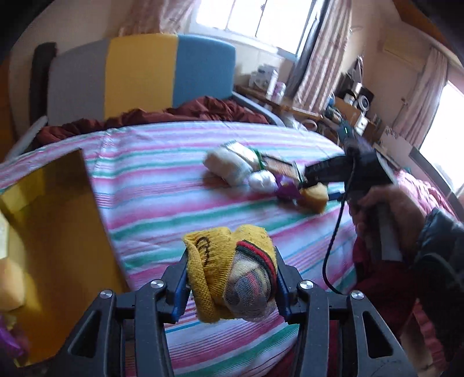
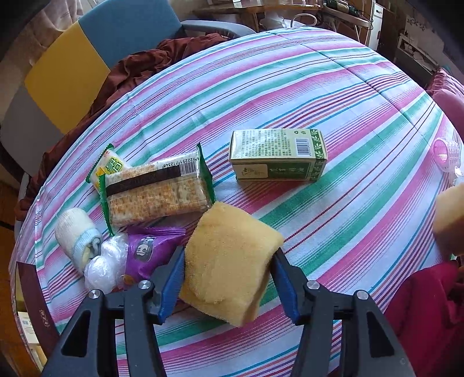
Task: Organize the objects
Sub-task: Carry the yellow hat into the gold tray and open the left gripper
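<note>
Yellow rolled sock [image 1: 229, 269] sits pinched in the left tongs [image 1: 230, 278] above the striped bed [image 1: 174, 179]; the right tongs [image 2: 227, 278] pinch a yellow sponge [image 2: 229, 261]

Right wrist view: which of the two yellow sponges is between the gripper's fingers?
The large centre sponge, clamped by the right gripper; the other sponge sits apart at the right edge.

A lived-in home bedroom: a bed with a striped sheet [image 1: 179, 162] fills the middle, a padded headboard [image 1: 139, 72] (grey, yellow, blue) upper left, pink curtains [image 1: 322, 52] by a bright window [image 1: 249, 17], and a cluttered desk [image 1: 351, 113] at right.
</note>
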The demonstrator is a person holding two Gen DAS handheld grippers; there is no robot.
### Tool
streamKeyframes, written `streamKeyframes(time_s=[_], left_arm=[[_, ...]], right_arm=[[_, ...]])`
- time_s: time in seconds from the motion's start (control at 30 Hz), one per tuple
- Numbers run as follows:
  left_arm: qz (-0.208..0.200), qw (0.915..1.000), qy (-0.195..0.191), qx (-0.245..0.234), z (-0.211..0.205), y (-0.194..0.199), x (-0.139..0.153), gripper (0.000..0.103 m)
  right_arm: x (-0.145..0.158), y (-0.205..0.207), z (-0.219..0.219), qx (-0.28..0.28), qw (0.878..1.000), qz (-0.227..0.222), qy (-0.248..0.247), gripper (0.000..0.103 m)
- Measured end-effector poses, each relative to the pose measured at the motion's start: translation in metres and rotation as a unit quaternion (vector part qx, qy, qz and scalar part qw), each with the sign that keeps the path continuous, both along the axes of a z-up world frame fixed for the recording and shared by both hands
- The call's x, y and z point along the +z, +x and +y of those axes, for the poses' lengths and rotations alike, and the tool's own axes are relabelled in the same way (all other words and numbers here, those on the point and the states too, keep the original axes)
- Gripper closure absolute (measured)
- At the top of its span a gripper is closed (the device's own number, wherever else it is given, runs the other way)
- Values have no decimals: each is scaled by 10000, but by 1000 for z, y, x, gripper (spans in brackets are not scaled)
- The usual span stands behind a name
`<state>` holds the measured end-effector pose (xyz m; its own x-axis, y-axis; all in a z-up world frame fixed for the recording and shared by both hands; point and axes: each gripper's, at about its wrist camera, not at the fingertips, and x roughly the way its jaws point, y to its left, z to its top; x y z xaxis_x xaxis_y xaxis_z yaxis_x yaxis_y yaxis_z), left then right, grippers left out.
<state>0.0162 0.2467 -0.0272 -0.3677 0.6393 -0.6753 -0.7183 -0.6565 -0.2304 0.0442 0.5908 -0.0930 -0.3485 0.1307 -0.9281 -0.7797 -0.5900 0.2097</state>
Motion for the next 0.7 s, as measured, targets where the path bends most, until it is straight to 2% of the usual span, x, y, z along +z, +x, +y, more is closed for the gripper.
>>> streamKeyframes(time_s=[0.2,0.3,0.47,0.57,0.7], left_arm=[[29,9943,247,1035,-79,-31,25,54],[-43,9867,220,1610,-125,-46,25,54],[-172,9707,13,2398,-192,-59,7,54],[-281,9626,-93,2695,-221,-64,-5,54],[-334,9625,-193,2686,-233,-63,-19,53]], right_arm=[[3,2,-1,-7,10000,29,47,46],[6,1,-3,0,9999,39,162,46],[10,3,-3,-57,9997,111,222,47],[12,3,-1,-116,9995,165,249,47],[17,6,0,-214,9988,317,302,47]])
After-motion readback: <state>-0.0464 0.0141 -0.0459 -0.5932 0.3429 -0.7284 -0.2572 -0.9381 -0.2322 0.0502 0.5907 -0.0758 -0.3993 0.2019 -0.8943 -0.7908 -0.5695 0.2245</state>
